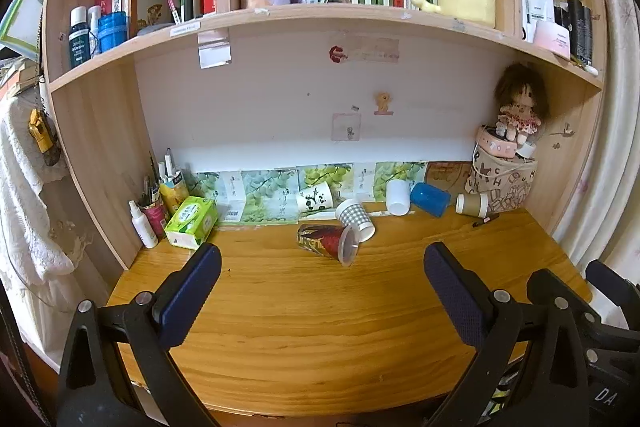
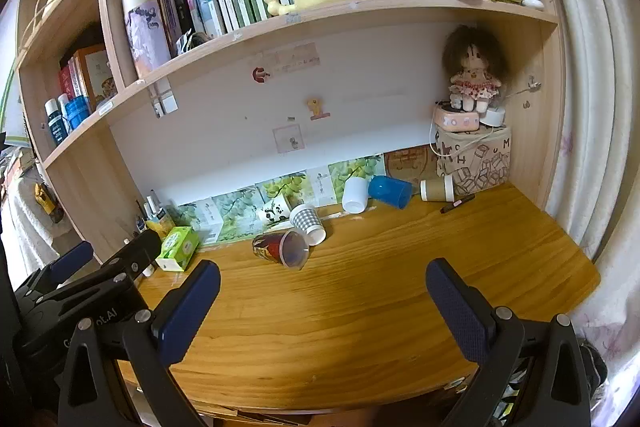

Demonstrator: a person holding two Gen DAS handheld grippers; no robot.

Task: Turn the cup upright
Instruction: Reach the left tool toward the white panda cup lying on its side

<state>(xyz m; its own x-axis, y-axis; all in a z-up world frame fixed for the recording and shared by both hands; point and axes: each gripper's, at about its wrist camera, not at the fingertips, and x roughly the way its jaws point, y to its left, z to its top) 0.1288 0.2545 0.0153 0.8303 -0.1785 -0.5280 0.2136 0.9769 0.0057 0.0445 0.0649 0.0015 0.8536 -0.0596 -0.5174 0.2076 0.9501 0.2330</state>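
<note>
We have not started: every cup on the table point(image 1: 320, 327) lies on its side. Nearest us is the red patterned cup point(image 1: 326, 241), mouth facing right, touching the checked cup point(image 1: 354, 217) (four more lie farther back). Our left gripper point(image 1: 322, 281) and right gripper point(image 2: 322, 291) hover near the front edge, jaws spread wide, holding nothing.

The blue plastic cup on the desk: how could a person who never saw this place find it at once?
Look along the back edge of the wooden desk, toward the right side under the doll. The blue plastic cup lies on its side between a white plastic cup and a brown paper cup. It is the only solid blue one.
</note>
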